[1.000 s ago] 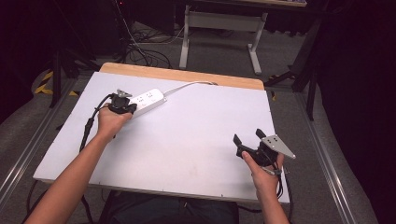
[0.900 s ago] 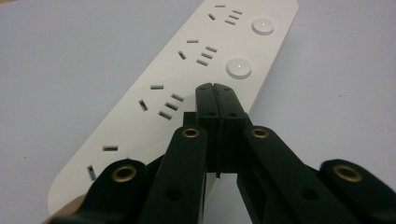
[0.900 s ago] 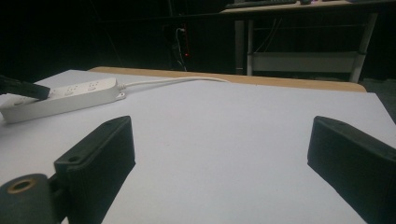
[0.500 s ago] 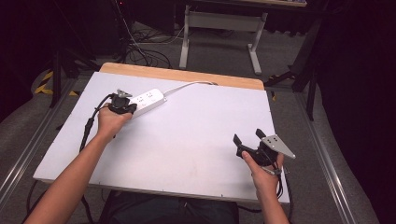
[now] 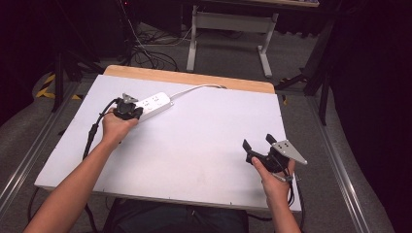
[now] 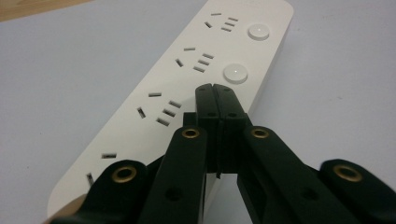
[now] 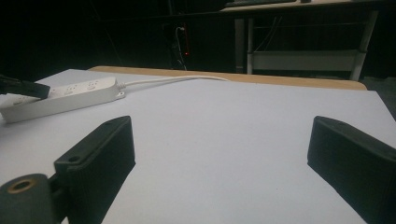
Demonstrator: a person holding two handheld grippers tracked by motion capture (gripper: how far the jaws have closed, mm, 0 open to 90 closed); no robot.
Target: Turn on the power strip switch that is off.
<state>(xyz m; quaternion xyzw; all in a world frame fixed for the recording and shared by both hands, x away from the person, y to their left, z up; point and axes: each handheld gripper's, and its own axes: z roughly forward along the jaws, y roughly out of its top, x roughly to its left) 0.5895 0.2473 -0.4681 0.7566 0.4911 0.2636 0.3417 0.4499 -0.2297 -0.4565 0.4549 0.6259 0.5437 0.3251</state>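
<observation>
A white power strip lies at the back left of the table, and its white cord curves off to the right. In the left gripper view the strip shows several sockets and round buttons. My left gripper is shut with nothing between its jaws. Its tips rest on the strip's top just below the second button. In the high view this gripper sits over the strip's near end. My right gripper stands open near the front right edge, holding nothing. Its own view looks across the table to the strip.
The table top is a white board with a wooden strip along its back edge. A black cable trails from the left gripper over the left side. A metal desk frame and floor cables stand beyond the table.
</observation>
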